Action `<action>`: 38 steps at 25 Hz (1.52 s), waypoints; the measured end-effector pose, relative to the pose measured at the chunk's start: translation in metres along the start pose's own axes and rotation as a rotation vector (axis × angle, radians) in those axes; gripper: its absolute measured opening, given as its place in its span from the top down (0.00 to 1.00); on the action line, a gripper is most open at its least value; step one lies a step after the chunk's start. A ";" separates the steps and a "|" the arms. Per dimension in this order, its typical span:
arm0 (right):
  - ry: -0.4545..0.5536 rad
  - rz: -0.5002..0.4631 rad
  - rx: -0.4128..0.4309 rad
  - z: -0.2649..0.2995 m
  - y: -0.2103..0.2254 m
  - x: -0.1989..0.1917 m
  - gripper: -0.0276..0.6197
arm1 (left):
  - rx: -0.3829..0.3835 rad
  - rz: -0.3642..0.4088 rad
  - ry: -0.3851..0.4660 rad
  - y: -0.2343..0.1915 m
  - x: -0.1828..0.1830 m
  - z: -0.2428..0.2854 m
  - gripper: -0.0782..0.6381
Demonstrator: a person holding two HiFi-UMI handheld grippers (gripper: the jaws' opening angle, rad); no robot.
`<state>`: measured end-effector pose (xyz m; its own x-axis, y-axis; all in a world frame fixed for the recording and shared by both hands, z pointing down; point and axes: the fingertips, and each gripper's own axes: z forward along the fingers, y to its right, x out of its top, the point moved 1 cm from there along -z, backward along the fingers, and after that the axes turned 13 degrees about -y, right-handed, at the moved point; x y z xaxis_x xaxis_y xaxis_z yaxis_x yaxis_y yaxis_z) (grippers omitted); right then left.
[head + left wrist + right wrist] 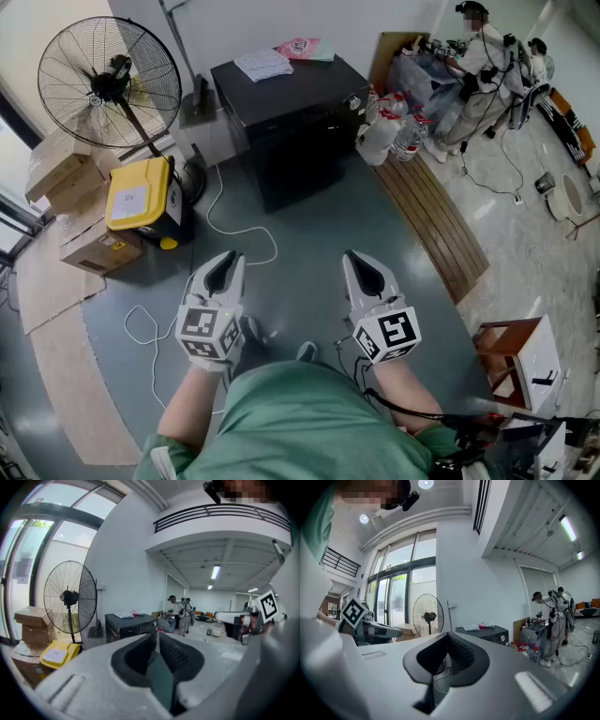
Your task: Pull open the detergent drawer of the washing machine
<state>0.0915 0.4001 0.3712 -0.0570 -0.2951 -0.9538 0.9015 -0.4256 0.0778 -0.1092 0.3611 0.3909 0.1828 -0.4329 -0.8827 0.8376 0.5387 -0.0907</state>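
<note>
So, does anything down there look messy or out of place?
A loose white cable snakes across the grey floor in untidy loops, a trip hazard. Also, white papers and a pink packet lie on top of the black washing machine.

Open floor (314,220) reaches the washing machine (291,117), crossed by a cable (234,229).

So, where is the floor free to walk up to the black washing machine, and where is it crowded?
Free: the grey floor in front of the washing machine, between the white cable and the wooden planks. Crowded: left of it, with fan, yellow box and cardboard boxes; right of it, with bottles.
</note>
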 end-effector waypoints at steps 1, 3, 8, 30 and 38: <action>-0.001 0.002 0.001 -0.003 -0.001 0.000 0.95 | -0.001 0.000 0.000 0.003 0.000 -0.002 0.82; -0.004 0.008 0.003 -0.010 -0.002 -0.001 0.95 | -0.002 0.003 0.000 0.008 0.001 -0.006 0.82; -0.012 0.020 0.010 -0.016 0.001 -0.001 0.95 | 0.005 0.009 0.005 0.019 0.003 -0.008 0.82; -0.032 0.021 -0.045 0.056 0.064 0.009 0.76 | -0.038 0.016 -0.010 -0.023 0.024 0.082 0.62; -0.078 0.042 -0.072 0.154 0.094 0.028 0.76 | -0.091 0.000 -0.020 -0.101 0.059 0.158 0.62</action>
<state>0.1083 0.2199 0.3964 -0.0489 -0.3782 -0.9244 0.9323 -0.3493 0.0937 -0.1016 0.1674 0.4210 0.1936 -0.4473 -0.8732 0.7874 0.6018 -0.1337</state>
